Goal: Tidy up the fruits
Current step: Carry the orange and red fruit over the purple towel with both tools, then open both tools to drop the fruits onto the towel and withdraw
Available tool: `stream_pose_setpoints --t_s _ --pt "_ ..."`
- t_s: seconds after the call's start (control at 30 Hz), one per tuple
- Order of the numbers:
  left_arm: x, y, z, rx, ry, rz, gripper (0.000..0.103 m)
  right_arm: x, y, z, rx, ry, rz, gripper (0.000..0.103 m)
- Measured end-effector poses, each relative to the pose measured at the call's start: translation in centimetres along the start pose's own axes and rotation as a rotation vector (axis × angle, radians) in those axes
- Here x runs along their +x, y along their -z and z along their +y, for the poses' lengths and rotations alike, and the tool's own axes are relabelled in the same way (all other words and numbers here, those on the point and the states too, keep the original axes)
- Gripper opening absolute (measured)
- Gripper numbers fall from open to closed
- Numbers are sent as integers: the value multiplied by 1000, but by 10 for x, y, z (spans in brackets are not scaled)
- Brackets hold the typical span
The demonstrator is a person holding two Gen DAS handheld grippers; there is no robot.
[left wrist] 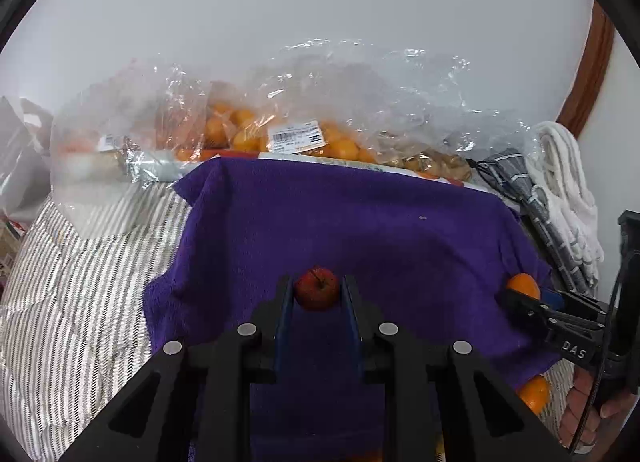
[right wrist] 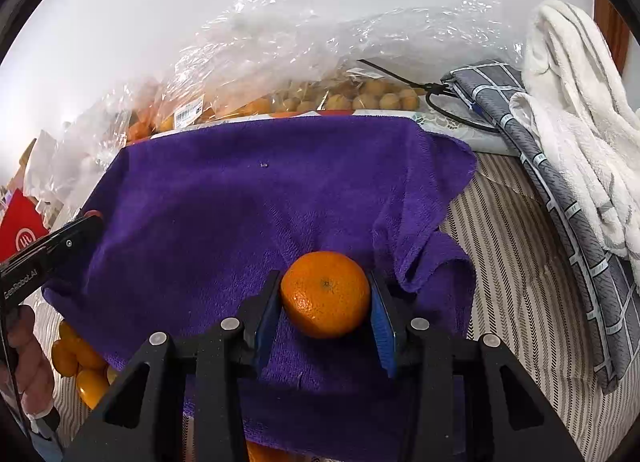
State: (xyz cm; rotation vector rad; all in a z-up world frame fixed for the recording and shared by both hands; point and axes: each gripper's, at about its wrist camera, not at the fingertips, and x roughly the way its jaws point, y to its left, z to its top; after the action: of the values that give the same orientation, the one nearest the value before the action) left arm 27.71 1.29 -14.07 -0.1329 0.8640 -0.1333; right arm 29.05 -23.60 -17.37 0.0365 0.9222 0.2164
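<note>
Left hand-held gripper (left wrist: 317, 294) clamped a small red apple (left wrist: 317, 288) and right hand-held gripper (right wrist: 325, 300) a mandarin (right wrist: 325, 294), both just above the purple towel (right wrist: 240, 202), loose mandarins (right wrist: 80, 362) lying near-left of it.

Both wrist cameras look steeply down along their own fingers, close over the purple towel (left wrist: 360, 230) spread on what seems a bed. They share the towel and fruit bags (right wrist: 280, 74) behind; each catches the other gripper at its edge.
</note>
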Motion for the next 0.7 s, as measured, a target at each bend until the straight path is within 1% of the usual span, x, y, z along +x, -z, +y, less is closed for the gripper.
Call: stream_pose_setpoints --t_s 0.23,0.4,0.5,0.6,0.67,0.7 --pt "5 1 2 -13 -14 17 23 1 1 2 -5 13 -6 42" --pt "12 2 1 5 -57 31 23 1 3 3 -17 27 -15 42" --pt "13 2 3 -4 -66 39 23 2 3 4 -20 32 -19 43" --pt "12 2 3 -4 -73 42 23 2 3 4 -20 32 -21 45" --pt "13 2 4 -7 -74 45 23 1 3 4 -21 28 -24 50" --pt "14 2 4 -7 -73 49 23 0 3 4 -22 29 -26 51"
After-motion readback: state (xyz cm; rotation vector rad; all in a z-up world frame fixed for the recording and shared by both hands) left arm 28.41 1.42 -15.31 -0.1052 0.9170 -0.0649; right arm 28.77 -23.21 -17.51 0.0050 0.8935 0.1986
